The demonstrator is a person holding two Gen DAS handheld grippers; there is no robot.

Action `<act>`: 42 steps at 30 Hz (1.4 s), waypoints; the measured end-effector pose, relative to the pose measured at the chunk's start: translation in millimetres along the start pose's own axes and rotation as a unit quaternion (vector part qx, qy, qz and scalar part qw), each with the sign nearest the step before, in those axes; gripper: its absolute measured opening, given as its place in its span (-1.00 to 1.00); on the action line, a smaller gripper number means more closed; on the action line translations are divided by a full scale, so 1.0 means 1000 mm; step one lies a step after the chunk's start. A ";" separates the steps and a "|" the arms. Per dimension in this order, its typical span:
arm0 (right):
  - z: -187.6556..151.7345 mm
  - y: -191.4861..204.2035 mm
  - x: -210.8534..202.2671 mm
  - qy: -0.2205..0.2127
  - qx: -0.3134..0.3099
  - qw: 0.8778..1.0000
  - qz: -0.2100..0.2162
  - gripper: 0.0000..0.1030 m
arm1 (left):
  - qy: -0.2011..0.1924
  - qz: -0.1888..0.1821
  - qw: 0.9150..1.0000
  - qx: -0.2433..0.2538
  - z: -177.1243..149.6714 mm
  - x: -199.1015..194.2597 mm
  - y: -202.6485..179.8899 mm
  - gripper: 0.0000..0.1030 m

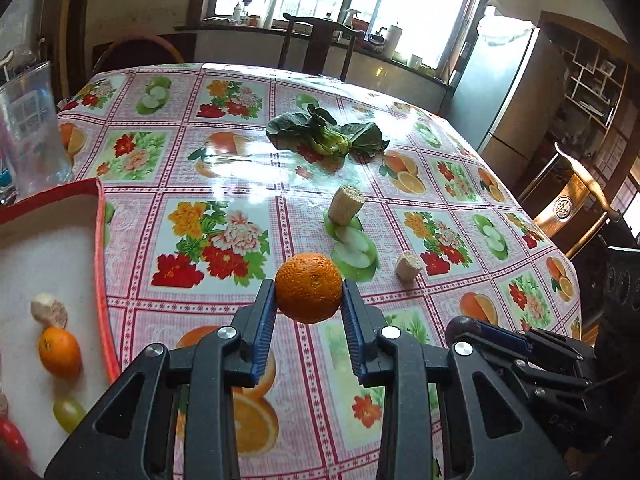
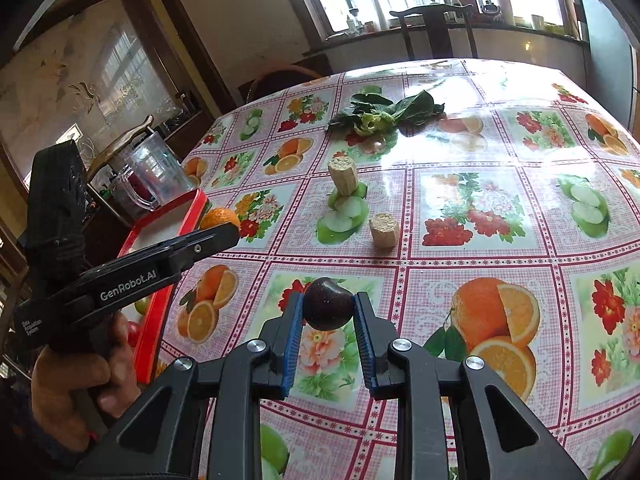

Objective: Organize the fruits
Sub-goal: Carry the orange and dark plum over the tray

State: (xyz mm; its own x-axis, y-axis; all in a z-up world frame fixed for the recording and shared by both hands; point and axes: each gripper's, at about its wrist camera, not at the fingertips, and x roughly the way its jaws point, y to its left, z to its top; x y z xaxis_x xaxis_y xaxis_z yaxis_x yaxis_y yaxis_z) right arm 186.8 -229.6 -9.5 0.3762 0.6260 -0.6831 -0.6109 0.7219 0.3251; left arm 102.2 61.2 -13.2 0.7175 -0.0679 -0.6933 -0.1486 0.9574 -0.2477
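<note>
Orange (image 1: 309, 287) clenched between left fingers (image 1: 267, 312) above flowered worktop (image 1: 224, 168), dark plum (image 2: 329, 303) gripped by right fingers (image 2: 294, 320), red tray (image 1: 101, 216) at left holding fruit.

the left tongs (image 1: 308, 300) are black with blue pads, as are the right tongs (image 2: 327, 312). between the left ones an orange mandarin (image 1: 309, 287), between the right a dark purple plum (image 2: 329, 303). beyond both, the worktop (image 1: 248, 184) cloth is pink-checked (printed flowers, oranges, green apples), with dark green leaves (image 1: 328, 134). left of them, a red-rimmed white tray (image 1: 100, 216).
</note>
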 end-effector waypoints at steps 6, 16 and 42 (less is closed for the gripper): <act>-0.007 0.019 -0.015 -0.009 -0.014 1.000 0.009 -0.50 | -0.009 0.000 1.000 -0.015 -0.021 -0.031 0.008 -0.42; -0.014 0.058 -0.028 -0.016 -0.043 0.998 0.033 -0.50 | -0.033 0.011 0.999 -0.032 -0.048 -0.079 0.024 -0.42; -0.035 0.165 -0.005 0.019 -0.124 0.987 0.099 -0.50 | -0.064 0.069 0.992 -0.082 -0.097 -0.155 0.097 -0.42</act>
State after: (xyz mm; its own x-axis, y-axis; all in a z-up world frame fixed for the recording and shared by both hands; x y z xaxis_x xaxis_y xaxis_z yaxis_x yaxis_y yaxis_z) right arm 59.8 -124.1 24.0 0.2096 0.7322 -0.6481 -0.8229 0.4901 0.2875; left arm -90.0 137.0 4.7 0.7616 0.1069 -0.6392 -0.3525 0.8960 -0.2701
